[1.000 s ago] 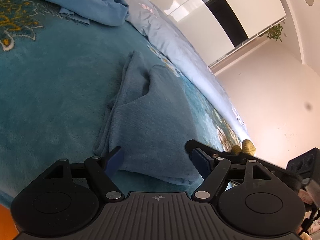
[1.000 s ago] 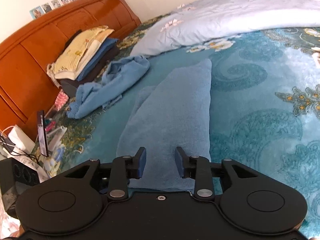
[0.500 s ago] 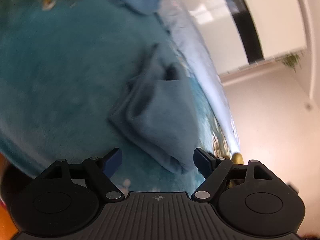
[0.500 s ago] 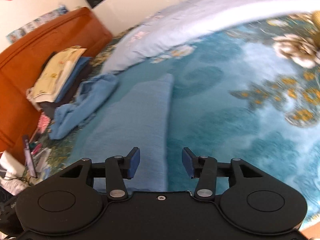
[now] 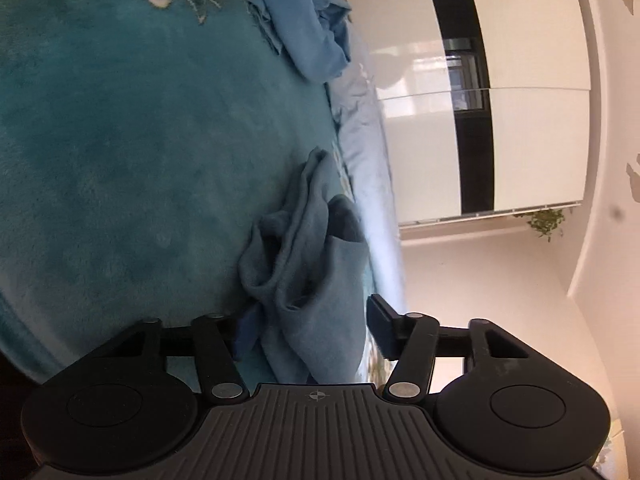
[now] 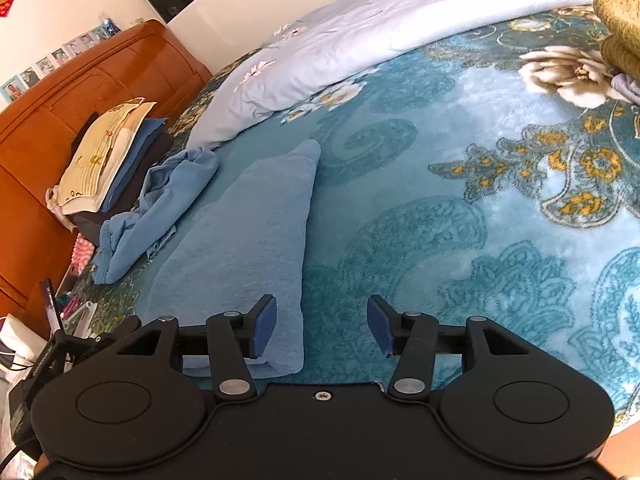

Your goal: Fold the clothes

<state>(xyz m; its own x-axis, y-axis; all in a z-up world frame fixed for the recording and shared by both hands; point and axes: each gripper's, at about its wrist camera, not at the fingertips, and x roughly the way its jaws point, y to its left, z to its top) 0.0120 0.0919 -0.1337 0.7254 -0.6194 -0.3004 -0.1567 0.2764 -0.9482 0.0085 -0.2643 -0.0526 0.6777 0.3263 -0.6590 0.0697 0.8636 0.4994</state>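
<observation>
Two hand-held grippers work w/ us: left (image 5: 308, 330) has been closing round the towel's (image 5: 308, 280) bunched edge — pads not yet pinching; right (image 6: 322, 330), at the towel's 5 o'clock, has been opening, empty — ready to fold.

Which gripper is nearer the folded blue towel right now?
Left. The left gripper has the folded blue towel's bunched end between its fingers. The right gripper sits at its near corner, gap over the teal blanket.
</observation>
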